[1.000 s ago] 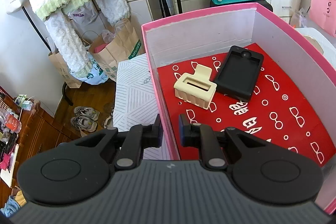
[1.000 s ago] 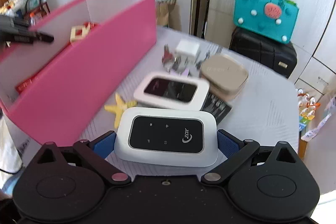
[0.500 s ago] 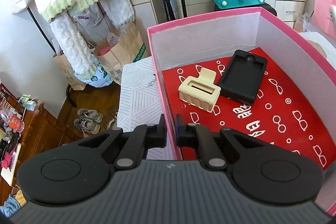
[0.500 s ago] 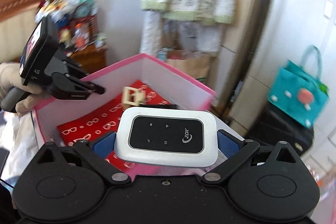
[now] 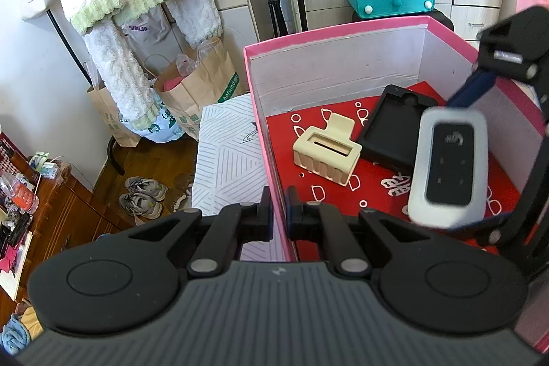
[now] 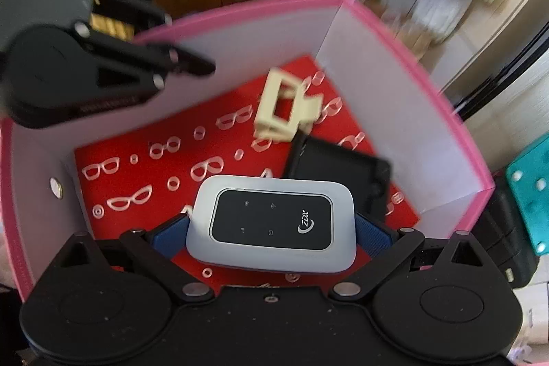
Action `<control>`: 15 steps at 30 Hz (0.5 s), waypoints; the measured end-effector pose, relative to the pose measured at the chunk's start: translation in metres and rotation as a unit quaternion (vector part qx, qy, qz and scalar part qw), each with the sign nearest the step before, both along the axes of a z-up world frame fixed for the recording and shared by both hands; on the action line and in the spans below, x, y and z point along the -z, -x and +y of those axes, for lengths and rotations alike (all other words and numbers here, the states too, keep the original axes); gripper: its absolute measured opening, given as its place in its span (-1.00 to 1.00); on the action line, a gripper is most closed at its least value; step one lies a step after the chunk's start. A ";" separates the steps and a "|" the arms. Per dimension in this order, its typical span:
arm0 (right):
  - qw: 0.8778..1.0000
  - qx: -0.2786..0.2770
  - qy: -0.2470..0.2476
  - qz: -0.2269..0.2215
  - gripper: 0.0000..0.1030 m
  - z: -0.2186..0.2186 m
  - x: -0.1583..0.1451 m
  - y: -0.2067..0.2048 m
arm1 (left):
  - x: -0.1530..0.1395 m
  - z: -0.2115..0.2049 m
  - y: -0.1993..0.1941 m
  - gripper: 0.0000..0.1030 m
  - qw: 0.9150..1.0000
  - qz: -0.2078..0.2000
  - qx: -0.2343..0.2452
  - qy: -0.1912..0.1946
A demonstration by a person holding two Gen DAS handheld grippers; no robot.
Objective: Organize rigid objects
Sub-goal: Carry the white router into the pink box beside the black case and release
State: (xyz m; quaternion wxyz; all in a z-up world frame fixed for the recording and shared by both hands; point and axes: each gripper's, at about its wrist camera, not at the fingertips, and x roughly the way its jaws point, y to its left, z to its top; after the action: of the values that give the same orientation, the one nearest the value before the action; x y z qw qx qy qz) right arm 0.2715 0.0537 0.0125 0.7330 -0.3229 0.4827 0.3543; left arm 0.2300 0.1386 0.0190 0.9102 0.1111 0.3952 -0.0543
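- The left gripper (image 5: 278, 210) is seen with its jaws drawn close together across the near wall of the pink box (image 5: 336, 31); one finger lies outside the wall and one inside, and the wall appears to be pinched between them, though actual contact cannot be confirmed from this view.
- The right gripper (image 6: 271, 227) is clamped on a white portable Wi-Fi router (image 6: 271, 223), which is held flat between the blue pads (image 6: 372, 234) with its dark screen facing up.
- The router (image 5: 447, 168) is held above the red floor (image 6: 154, 174) of the box, inside the walls; in the left wrist view it is seen ahead and to the right of the left jaws.
- A cream hair claw clip (image 5: 327, 151) lies on the red floor just ahead of the left jaws; from the right wrist it (image 6: 283, 108) is seen well beyond the router.
- A black phone case (image 5: 394, 129) lies just beside the clip, farther from the left jaws; in the right wrist view it (image 6: 339, 168) lies directly past the router's far edge, partly covered by it.
- The right wrist view is motion-blurred, so fine detail there is poor.
- The left gripper (image 6: 192, 64) is seen at the box's far-left wall from the right wrist.
- Outside the box, left of the left jaws, a white patterned tablecloth (image 5: 228, 153) is seen.
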 end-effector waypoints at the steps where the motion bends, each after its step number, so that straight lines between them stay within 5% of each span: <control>1: 1.000 0.003 0.007 0.007 0.97 0.001 0.003 -0.001 | 0.000 0.000 0.000 -0.88 1.000 0.000 0.000 0.000; 11: 0.997 0.040 0.056 0.025 0.97 0.008 0.015 -0.020 | -0.001 0.001 0.000 -0.88 1.000 0.000 -0.001 0.002; 15: 0.996 0.052 0.073 -0.001 0.97 0.011 0.015 -0.032 | -0.001 0.001 0.000 -0.88 1.000 0.000 -0.001 0.005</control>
State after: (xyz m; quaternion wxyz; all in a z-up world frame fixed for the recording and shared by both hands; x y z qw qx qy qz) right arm 0.3031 0.0652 -0.0027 0.7255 -0.3501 0.5226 0.2792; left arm 0.2304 0.1398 0.0197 0.9109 0.1062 0.3948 -0.0549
